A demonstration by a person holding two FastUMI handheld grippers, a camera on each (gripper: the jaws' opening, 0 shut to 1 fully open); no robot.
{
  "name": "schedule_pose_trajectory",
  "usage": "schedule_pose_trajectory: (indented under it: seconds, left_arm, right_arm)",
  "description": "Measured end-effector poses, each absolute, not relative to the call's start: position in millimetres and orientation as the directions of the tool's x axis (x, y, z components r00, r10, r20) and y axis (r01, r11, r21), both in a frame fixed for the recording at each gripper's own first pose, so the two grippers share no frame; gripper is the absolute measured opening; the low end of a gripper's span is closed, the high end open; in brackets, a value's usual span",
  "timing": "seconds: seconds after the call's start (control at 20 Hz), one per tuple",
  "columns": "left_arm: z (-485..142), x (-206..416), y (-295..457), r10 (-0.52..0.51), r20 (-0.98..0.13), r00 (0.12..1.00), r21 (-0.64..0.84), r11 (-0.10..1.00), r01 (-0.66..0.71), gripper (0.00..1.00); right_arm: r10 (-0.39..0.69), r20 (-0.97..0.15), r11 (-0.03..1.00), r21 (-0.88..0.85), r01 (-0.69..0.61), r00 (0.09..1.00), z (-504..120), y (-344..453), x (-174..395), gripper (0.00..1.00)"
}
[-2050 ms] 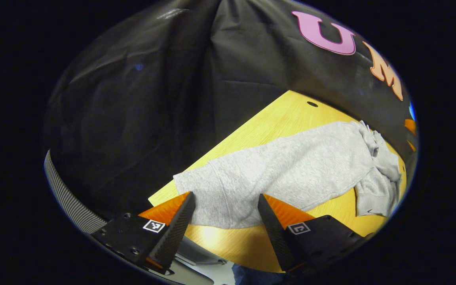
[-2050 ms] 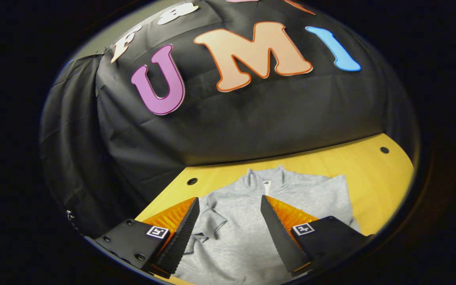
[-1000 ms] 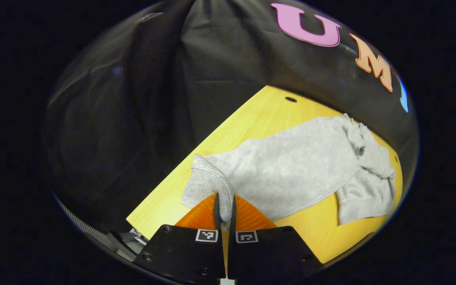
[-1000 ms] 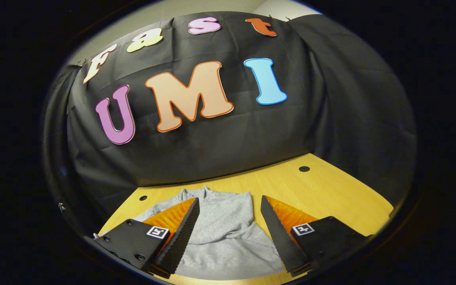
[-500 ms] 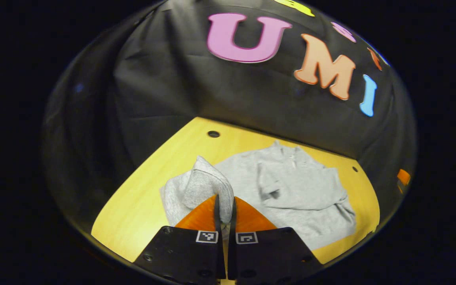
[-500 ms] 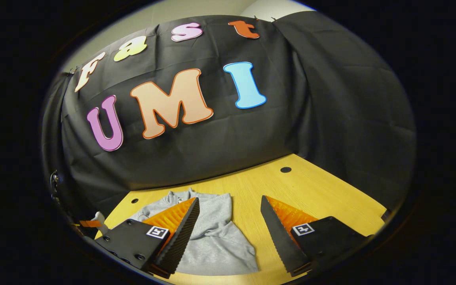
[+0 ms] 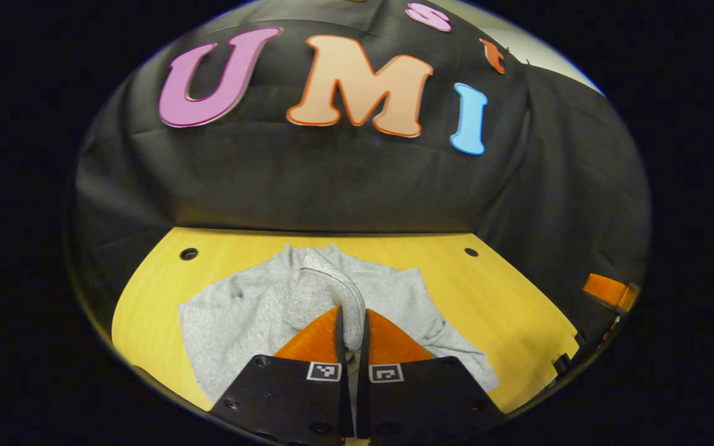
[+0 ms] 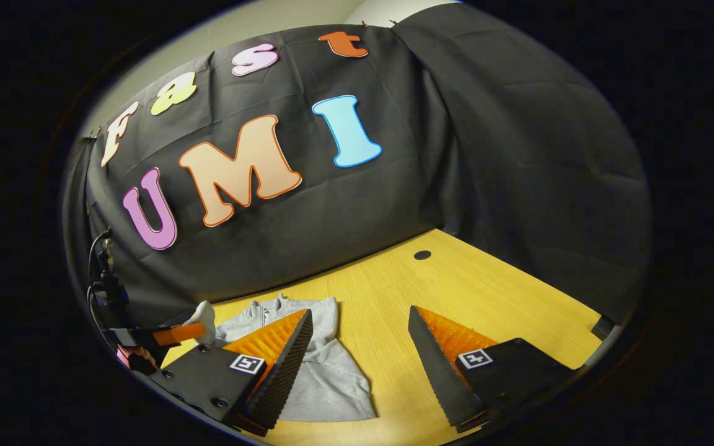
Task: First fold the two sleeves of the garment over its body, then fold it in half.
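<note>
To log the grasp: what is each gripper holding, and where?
The left gripper pinches the grey garment's sleeve cuff. The right gripper is open, holding nothing.

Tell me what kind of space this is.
Likely a staged recording booth, not a home: black cloth wall, bare wooden table with cable holes, one grey garment pinched by the left tool.
</note>
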State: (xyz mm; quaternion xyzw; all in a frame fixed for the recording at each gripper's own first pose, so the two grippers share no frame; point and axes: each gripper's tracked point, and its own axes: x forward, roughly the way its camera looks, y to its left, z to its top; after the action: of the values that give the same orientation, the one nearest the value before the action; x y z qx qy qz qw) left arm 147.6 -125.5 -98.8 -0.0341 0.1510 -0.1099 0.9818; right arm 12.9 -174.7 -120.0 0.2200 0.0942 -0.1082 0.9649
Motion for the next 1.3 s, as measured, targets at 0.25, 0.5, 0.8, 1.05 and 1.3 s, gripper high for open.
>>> schedule_pose_trajectory:
  seconds: [0.25, 0.5, 0.8, 1.05, 1.3]
  left_arm:
    - [-90.4, 173.1, -210.0, -0.328, -0.266, 0.906, -0.147, 0.943, 0.298, 0.02]
    - [-109.1, 195.4, -271.9, -0.391, -0.298, 0.871, -0.101, 0.920, 0.379, 0.02]
    - [-160.5, 222.5, -283.8, -0.343, -0.377, 0.860, -0.108, 0.939, 0.327, 0.07]
    - [-166.7, 226.1, -305.9, -0.409, -0.364, 0.837, -0.181, 0.912, 0.367, 0.31]
    - [-132.5, 209.5, -294.2, -0.393, -0.292, 0.872, -0.157, 0.919, 0.361, 0.97]
  right_arm:
    - [-0.143, -0.264, 0.880, 0.407, 0.245, 0.954, -139.9, -187.3, 6.5, 0.97]
    - [-0.127, -0.271, 0.886, 0.402, 0.232, 0.954, -144.1, -196.9, 8.6, 0.92]
    - [-0.113, -0.269, 0.893, 0.395, 0.217, 0.956, -145.9, -208.7, 14.4, 0.92]
    - [-0.088, -0.288, 0.906, 0.375, 0.196, 0.954, -156.1, -206.7, 14.7, 0.93]
    - [-0.057, -0.289, 0.924, 0.347, 0.160, 0.956, -159.1, -193.2, 15.5, 0.97]
